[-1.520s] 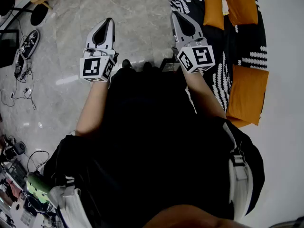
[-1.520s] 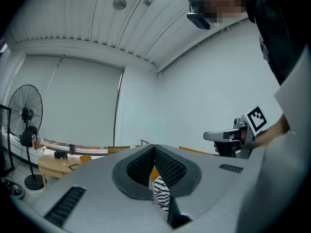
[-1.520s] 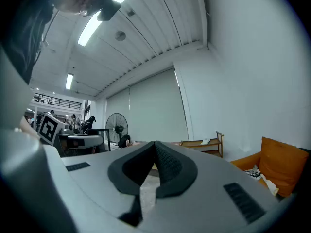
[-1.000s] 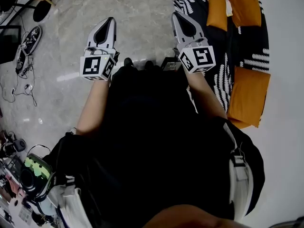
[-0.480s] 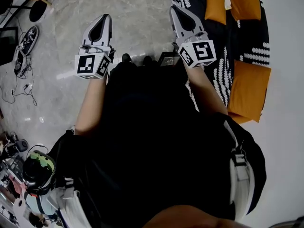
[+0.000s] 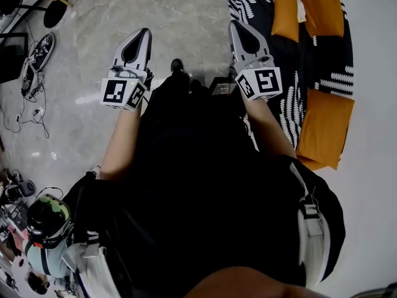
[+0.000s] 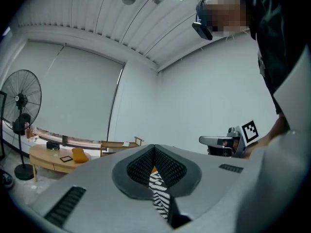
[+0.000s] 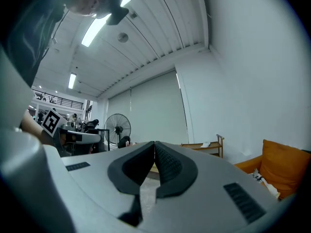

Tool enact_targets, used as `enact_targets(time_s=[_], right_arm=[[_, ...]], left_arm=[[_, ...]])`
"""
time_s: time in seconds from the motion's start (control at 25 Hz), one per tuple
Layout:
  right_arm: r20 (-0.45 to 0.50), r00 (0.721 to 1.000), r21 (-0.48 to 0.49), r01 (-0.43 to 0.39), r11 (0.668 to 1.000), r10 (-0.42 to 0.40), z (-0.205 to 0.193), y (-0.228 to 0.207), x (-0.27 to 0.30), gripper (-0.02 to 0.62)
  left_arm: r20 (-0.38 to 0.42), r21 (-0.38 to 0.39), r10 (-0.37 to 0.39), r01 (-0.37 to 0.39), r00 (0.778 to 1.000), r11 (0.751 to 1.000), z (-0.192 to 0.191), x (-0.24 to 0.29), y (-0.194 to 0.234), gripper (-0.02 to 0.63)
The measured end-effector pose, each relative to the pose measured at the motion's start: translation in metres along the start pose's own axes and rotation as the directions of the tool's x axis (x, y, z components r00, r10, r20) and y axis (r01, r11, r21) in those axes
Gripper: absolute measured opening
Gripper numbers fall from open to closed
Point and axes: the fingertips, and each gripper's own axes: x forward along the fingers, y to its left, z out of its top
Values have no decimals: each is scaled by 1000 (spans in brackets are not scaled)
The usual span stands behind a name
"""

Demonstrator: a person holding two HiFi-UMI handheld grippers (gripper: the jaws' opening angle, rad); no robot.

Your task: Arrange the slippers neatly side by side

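Both tongs empty, slippers not in sight.
Pressed together and held level over the floor (image 6: pixel 186 17): left tongs (image 6: pixel 143 32), right tongs (image 6: pixel 235 25). No view shows the slippers; I judge I should locate both first, then spread the tongs before reaching down.

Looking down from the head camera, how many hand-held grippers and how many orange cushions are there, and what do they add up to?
Hand-held grippers: 2 (left hand-held gripper, right hand-held gripper)
Orange cushions: 3 ()
Total: 5
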Motion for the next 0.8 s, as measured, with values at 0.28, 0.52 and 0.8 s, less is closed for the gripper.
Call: enact_targets(time_s=[0.28, 0.52, 0.8], right_arm=[[-10, 1000, -22, 15, 1000, -15, -5, -11, 22, 32], [-46, 999, -24, 13, 1000, -14, -15, -31, 70, 32], [-73, 997, -27, -24, 999, 22, -9, -39, 158, 32]], left_arm=[[-9, -60, 3, -3, 1000, 998, -17, 21, 32, 14], [38, -131, -5, 10, 999, 991, -9, 69, 68, 14], [44, -144, 5, 1, 999, 990, 1, 120, 140, 14]])
